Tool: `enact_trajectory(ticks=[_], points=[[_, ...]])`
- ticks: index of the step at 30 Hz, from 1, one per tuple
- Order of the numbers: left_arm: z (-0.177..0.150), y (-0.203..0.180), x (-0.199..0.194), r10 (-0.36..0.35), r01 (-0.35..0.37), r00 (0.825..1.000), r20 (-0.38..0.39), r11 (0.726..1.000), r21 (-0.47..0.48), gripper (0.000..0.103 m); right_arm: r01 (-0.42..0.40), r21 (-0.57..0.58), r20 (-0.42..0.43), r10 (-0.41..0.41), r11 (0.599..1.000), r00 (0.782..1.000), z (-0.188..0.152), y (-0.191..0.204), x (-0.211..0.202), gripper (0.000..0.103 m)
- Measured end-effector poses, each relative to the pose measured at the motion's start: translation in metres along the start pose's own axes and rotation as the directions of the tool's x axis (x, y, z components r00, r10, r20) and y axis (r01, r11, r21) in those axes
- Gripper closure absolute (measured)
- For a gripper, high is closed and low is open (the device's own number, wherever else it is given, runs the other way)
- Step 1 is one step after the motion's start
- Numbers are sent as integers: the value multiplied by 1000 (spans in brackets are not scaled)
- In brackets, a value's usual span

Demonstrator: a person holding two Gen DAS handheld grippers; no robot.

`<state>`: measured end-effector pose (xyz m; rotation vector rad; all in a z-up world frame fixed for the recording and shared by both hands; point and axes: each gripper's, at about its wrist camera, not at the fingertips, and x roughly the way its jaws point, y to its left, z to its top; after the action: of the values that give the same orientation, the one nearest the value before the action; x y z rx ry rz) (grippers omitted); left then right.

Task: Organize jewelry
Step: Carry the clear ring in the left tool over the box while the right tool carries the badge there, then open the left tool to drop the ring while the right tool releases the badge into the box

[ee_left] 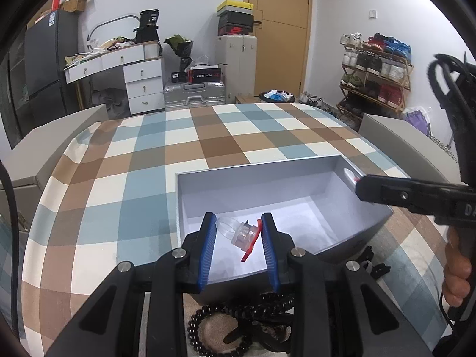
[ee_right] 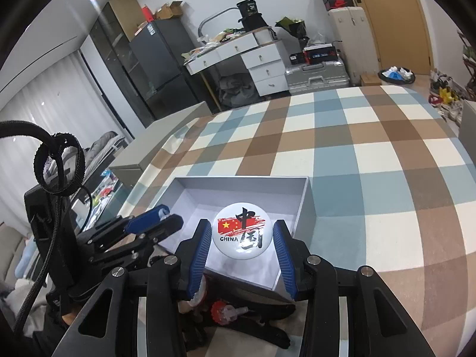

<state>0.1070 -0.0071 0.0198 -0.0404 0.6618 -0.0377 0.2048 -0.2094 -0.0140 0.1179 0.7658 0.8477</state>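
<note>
An open grey box with a white floor sits on the checkered tablecloth; it also shows in the right wrist view. My left gripper holds a clear plastic ring with a red part between its blue pads, over the box's near end. My right gripper holds a round white badge with a red flag and "CHINA" on it, above the box. In the left wrist view the right gripper reaches over the box's right wall.
A black coiled hair tie and dark pieces lie on the cloth in front of the box. A red and clear trinket lies under my right gripper. Grey chair backs stand at both table sides.
</note>
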Motion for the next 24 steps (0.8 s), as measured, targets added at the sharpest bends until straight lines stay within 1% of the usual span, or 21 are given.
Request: enact_trajectory(ticks=[3,9,14,17,18,20,21,22,23,24], points=[[0,-2,-1,11,-11,1000,3,1000,8,78,-6,11,-1,6,1000,1000,1,-1,1,61],[4,4,-1,4,-3,1000,10,1000,-28,78,3,-5,-9,-3,1000,1000,1,3,2,61],[6,4,-4,-7,8,1000,26,999,-35,78,9,-15,-11,-9,1000,1000,1,5,4,61],[7,4,-4,-12,13,1000,27,999,-42,77,10,-14,-9,-10,1000,1000,1,7,5,58],[8,4,-5,-15,16,1000,26,999,-43,76,4,-13,-7,-4,1000,1000,1,8,3,55],[8,6,-7,-22,23,1000,19,998,-57,63,-8,-12,9,8,1000,1000,2,10,-2,42],[8,7,-9,-24,26,999,23,998,-63,46,-13,-14,21,13,1000,1000,2,11,-7,33],[7,8,-14,-26,28,999,34,997,-72,31,-13,-15,26,13,1000,1000,2,12,-9,28],[7,10,-19,-31,34,998,47,996,-80,27,-13,-19,32,13,1000,999,2,13,-15,25],[6,11,-23,-36,41,998,54,995,-88,21,-12,-23,33,12,1000,999,1,14,-18,16]])
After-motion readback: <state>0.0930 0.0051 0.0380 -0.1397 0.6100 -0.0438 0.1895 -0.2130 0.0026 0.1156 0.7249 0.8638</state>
